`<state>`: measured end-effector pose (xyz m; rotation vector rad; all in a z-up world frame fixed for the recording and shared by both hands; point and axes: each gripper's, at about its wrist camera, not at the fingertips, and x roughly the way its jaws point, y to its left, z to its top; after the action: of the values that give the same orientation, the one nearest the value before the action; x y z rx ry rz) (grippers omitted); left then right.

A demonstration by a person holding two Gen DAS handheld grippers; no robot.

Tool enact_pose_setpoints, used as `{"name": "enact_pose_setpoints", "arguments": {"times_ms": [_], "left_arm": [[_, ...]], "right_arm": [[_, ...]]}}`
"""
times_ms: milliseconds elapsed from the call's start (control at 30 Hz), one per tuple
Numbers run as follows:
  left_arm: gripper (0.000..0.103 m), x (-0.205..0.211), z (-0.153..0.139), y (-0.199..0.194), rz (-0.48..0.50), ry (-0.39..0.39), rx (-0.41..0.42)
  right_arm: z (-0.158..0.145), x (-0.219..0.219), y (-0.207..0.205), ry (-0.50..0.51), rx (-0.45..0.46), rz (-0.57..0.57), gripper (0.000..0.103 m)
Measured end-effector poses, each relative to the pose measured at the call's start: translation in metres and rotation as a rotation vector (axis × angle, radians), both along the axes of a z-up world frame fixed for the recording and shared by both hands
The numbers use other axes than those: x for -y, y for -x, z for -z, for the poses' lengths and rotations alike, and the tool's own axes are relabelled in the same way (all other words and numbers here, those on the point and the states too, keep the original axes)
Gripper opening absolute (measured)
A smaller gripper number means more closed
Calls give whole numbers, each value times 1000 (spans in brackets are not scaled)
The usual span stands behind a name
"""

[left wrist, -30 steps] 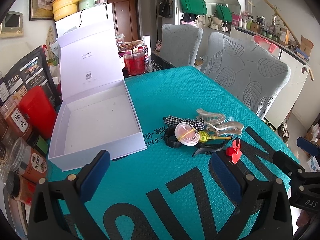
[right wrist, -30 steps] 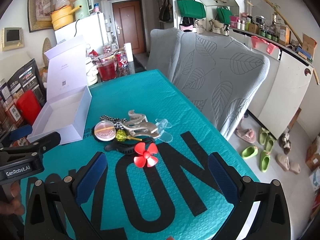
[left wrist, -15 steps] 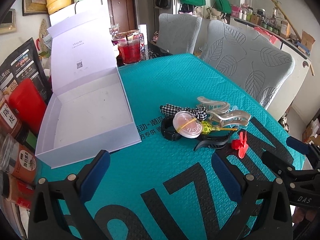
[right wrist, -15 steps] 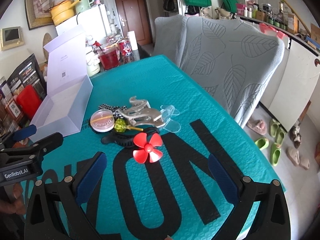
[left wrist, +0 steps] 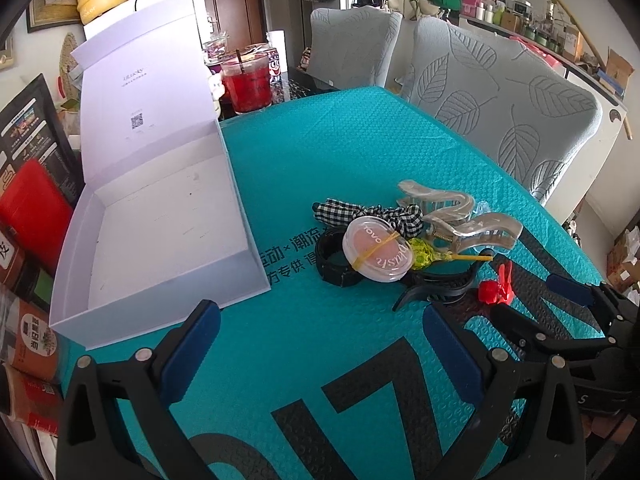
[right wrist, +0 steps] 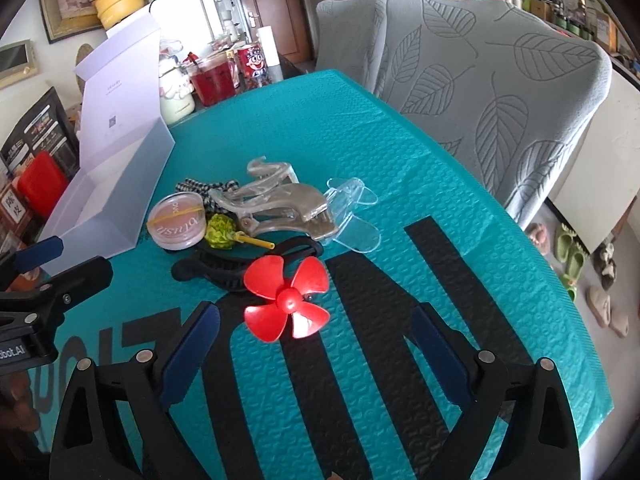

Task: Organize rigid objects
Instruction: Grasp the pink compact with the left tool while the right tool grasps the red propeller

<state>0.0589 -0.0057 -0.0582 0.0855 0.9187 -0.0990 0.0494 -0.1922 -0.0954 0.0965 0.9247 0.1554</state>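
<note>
Both tools wide, nothing gripped. Right tool (right wrist: 314,336) has just been closing slightly, red propeller (right wrist: 289,298) just ahead of its pads, not touched. Left tool (left wrist: 320,340) hangs over bare teal mat (left wrist: 340,152) on the desk. Clutter pile mid-mat: blush compact (left wrist: 376,254), black clip (right wrist: 224,266), clear claw clips (right wrist: 276,206). White box (left wrist: 160,224) open, left of the pile.

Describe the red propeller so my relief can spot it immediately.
On the teal mat, find the small heap of clips right of the open white box. At the heap's near edge lies the red propeller, four-bladed, the heap's only red item.
</note>
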Motion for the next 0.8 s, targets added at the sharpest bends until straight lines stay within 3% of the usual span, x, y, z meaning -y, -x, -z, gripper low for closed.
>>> {"name": "enact_pose_setpoints", "arguments": {"times_ms": [333, 467, 600, 800], "left_arm": [[103, 8, 2, -11, 32, -11, -7], [103, 12, 3, -15, 44, -9, -11], [103, 18, 3, -18, 65, -7, -4], [103, 26, 5, -29, 109, -15, 5]], "right_arm": [[14, -5, -13, 30, -24, -37, 90], [13, -9, -15, 41, -8, -55, 72], [12, -11, -16, 57, 3, -73, 41], [12, -3, -10, 41, 7, -85, 41]]}}
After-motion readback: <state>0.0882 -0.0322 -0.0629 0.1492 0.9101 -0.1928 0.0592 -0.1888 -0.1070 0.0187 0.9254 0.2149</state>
